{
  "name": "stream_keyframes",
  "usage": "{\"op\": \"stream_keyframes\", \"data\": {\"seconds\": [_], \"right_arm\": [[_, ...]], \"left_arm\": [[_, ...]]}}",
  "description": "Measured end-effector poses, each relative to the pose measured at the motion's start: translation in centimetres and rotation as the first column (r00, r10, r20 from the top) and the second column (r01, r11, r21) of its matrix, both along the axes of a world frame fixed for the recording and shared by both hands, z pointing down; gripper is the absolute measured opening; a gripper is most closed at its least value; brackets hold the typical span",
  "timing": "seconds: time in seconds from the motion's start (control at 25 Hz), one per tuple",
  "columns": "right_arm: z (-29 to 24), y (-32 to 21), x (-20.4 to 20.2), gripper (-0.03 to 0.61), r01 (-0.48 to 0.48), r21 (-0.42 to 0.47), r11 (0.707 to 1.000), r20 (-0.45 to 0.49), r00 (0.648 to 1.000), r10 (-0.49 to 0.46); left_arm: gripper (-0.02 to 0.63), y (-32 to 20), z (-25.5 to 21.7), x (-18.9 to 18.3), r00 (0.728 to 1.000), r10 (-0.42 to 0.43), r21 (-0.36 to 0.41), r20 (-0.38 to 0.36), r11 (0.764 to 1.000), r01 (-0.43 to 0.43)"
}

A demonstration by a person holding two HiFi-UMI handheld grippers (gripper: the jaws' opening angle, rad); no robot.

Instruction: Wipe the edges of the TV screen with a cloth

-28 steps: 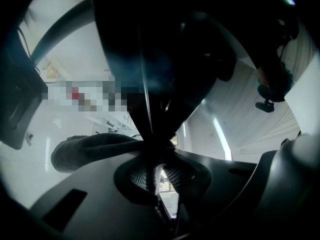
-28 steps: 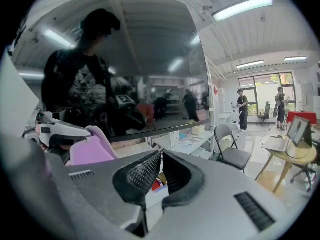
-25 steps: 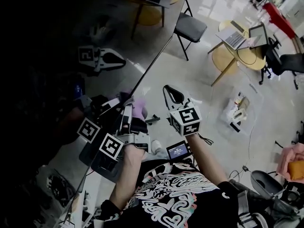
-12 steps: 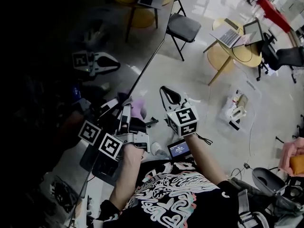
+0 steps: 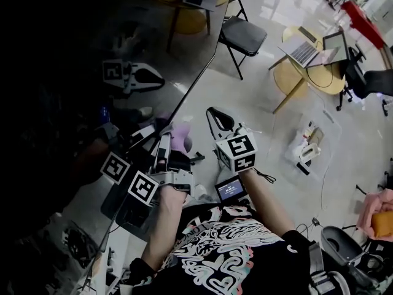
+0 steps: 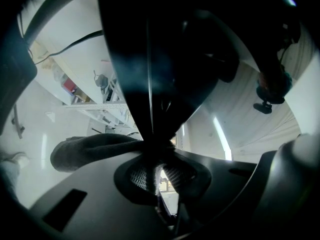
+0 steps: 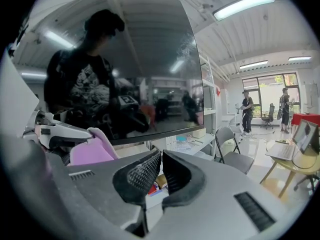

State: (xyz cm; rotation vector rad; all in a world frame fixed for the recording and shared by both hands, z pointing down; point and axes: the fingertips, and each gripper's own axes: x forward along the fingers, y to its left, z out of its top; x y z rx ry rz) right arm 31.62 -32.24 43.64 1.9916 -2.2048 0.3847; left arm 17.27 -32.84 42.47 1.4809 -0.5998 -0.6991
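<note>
**First onlooker:** Which tool has the cloth?

**Second onlooker:** The left tool (image 6: 159, 170). Its jaws are clamped on the lilac cloth (image 7: 92, 151), with a fold bunched out to one side, and the cloth is pressed against the rim of the dark TV screen (image 7: 145, 59).

**First onlooker:** Where along the rim?

**Second onlooker:** From the right gripper view, the cloth sits at the lower edge of the panel, towards its left end. From the head view, tool and cloth sit right on the edge line that runs across the frame.

**First onlooker:** And the other hand?

**Second onlooker:** The right tool (image 7: 161, 154) hangs just beside the left one, off the glass. Its jaws are drawn in to a thin slit with nothing between them.

**First onlooker:** What shows in the glass?

**Second onlooker:** The person's reflection, in a black printed shirt, and the marker cubes.

**First onlooker:** And the room behind?

**Second onlooker:** A black folding chair (image 5: 244, 37) stands on the pale floor. Past it, an open laptop (image 5: 301, 53) sits on a round yellow worktop (image 5: 319, 75).
</note>
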Motion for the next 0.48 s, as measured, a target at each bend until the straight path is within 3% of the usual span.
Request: {"op": "stream_keyframes", "data": {"seconds": [0.48], "right_arm": [[-0.2,-0.9,-0.1,0.035,0.061,-0.003,0.998,0.004,0.998,-0.061]], "left_arm": [[0.04,-0.8,-0.3,1.2,0.999,-0.039,0.0,-0.018,0.999,0.039]]}}
